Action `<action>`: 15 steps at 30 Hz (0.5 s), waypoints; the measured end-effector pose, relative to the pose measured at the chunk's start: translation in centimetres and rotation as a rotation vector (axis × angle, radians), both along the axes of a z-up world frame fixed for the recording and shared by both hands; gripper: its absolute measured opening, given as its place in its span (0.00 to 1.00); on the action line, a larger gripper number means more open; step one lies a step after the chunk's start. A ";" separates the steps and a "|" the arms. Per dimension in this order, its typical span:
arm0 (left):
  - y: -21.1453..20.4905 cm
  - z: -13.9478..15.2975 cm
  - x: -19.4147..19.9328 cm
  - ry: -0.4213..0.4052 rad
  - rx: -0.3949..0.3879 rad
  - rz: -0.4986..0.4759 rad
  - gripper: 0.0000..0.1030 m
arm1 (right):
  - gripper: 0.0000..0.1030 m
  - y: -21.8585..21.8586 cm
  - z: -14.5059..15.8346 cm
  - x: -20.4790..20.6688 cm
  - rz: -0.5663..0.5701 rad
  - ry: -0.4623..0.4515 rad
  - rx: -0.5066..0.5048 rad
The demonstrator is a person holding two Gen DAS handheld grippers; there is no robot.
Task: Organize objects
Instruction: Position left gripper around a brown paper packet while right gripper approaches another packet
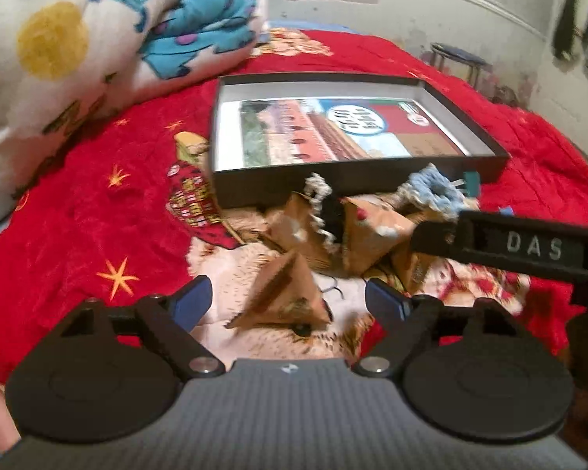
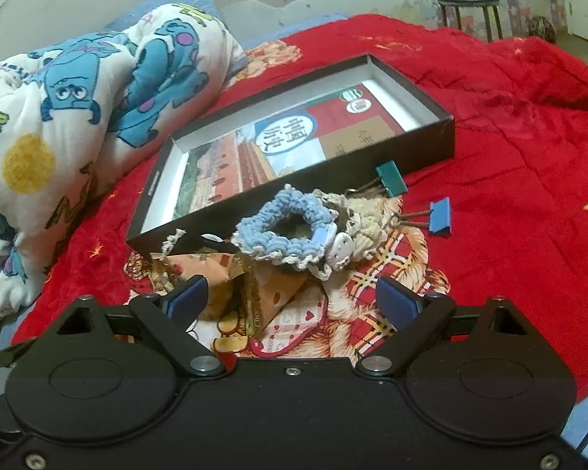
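Both the left gripper (image 1: 288, 299) and the right gripper (image 2: 292, 299) are held wide open and empty above brown triangular packets (image 1: 290, 297) and a blue crocheted scrunchie (image 2: 284, 223), heaped just near of the open black box (image 2: 447, 133) on the red blanket (image 2: 509, 125).

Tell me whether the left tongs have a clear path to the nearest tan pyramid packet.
Probably yes. The left tongs stand open with the tan pyramid packet lying between the blue pads, nothing covering it. The right tongs' arm sits off to the side, beyond it.
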State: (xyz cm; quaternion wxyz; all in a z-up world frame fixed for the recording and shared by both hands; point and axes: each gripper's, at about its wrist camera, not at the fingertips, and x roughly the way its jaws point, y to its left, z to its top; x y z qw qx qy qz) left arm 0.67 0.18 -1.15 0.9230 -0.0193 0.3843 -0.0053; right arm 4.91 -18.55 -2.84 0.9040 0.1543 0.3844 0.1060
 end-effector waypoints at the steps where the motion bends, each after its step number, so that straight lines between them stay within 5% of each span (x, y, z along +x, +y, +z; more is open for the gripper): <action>1: 0.3 0.0 0.1 0.000 -0.018 0.010 0.88 | 0.87 0.0 -0.1 0.1 -0.006 0.003 -0.005; 15: 0.4 -1.2 0.6 0.067 0.012 0.028 0.76 | 0.77 0.7 -1.1 1.0 0.012 0.018 0.000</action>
